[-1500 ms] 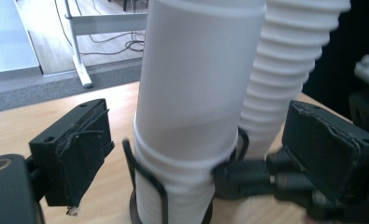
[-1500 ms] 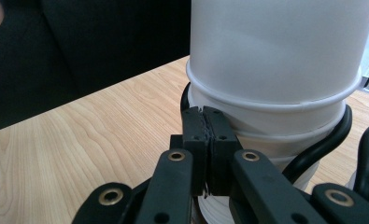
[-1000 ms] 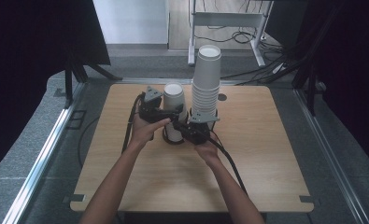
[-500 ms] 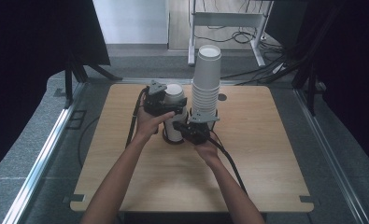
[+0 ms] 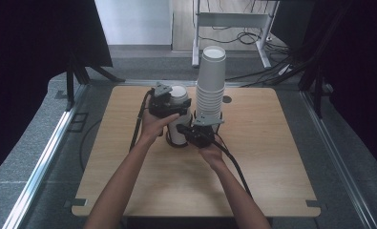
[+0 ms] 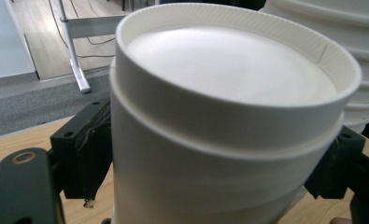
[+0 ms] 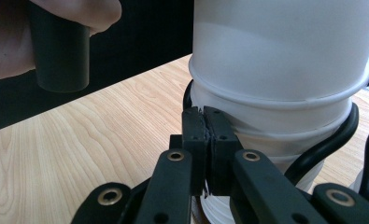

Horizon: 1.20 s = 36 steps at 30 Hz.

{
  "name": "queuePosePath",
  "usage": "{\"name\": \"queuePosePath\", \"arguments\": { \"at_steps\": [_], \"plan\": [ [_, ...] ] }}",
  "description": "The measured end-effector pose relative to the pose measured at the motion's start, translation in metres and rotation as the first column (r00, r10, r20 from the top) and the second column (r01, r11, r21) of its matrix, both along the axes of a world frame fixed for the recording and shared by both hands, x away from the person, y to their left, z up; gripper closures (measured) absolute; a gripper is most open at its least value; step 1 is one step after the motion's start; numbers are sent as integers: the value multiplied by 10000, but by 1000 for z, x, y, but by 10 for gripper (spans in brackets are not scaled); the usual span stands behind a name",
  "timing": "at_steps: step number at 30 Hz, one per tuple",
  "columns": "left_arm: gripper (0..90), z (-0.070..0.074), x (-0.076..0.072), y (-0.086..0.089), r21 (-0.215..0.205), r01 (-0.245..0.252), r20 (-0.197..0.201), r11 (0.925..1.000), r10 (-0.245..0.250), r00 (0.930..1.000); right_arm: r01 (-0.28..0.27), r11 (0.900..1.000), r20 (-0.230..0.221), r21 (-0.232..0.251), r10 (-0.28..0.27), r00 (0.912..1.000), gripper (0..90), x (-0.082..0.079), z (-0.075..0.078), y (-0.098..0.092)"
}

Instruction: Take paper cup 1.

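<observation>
Two nested upturned white cups stand mid-table. The top cup (image 5: 179,92) (image 6: 229,74) sits over the lower cup (image 5: 176,134) (image 7: 275,126). My left gripper (image 5: 175,106) (image 6: 210,163) reaches in from the left. Its jaws have just been closing, and they now press on both sides of the top cup. My right gripper (image 5: 188,131) (image 7: 205,126) lies low at the pair's right, jaws shut and pinching the lower cup's wall near its rim. A tall stack of upturned white cups (image 5: 210,86) (image 6: 359,56) stands just right of the pair.
The wooden table (image 5: 272,157) has bare room in front and on both sides. Black cables (image 5: 234,162) trail from the grippers, and one curls by the cup's base (image 7: 331,140). A white desk frame (image 5: 234,19) and floor cables lie beyond the far edge. Dark curtains flank the table.
The left gripper has moved right from beside the short cup pair onto it, and its jaws have closed around the top cup. The right gripper has kept still.
</observation>
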State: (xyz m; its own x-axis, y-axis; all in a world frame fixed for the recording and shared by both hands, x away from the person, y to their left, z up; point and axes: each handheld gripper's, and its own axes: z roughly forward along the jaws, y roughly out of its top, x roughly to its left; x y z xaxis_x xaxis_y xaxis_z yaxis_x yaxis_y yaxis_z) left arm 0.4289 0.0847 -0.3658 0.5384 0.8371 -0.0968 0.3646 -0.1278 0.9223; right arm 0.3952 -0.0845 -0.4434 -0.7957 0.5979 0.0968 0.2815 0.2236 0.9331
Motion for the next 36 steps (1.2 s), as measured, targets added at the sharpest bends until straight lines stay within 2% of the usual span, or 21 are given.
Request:
{"name": "queuePosePath", "arguments": {
  "at_steps": [7,13,19,22,25,29,30,33,34,35,36],
  "plan": [
    [143,-4,0,-1,8,-39,-6,10000,39,10000,-22,10000,0,-20,22,10000,875,0,0,0],
    [128,-15,2,1,-88,61,-294,9999,-63,9995,-15,10000,-8,1,15,10000,873,0,0,0],
    [149,-14,1,1,16,97,-101,10000,-96,9999,-11,10000,8,-12,12,10000,872,0,0,0],
    [155,-14,1,3,-60,221,-37,9997,-221,9997,-21,10000,-1,-6,21,10000,872,0,0,0],
    [160,-9,0,6,-487,271,191,9984,-262,9995,-14,10000,-22,23,15,10000,872,0,0,0],
    [161,-1,-1,8,-765,345,237,9965,-328,9992,-28,10000,-12,-24,28,10000,873,1,0,0],
    [162,7,-2,9,-885,362,399,9954,-328,9987,-25,10000,-19,-23,25,10000,872,1,0,0],
    [162,14,-4,10,-940,355,605,9949,-299,9977,-30,10000,-11,-36,30,10000,872,1,0,0],
    [162,20,-6,10,-986,365,800,9945,-286,9964,-8,10000,-6,-29,8,10000,873,1,0,0],
    [162,20,-6,10,-986,365,800,9945,-286,9964,-14,10000,-4,-38,14,10000,873,1,0,0],
    [162,29,-9,11,-1090,395,1054,9933,-279,9940,-19,10000,1,-44,19,10000,873,1,0,0]
  ]
}}
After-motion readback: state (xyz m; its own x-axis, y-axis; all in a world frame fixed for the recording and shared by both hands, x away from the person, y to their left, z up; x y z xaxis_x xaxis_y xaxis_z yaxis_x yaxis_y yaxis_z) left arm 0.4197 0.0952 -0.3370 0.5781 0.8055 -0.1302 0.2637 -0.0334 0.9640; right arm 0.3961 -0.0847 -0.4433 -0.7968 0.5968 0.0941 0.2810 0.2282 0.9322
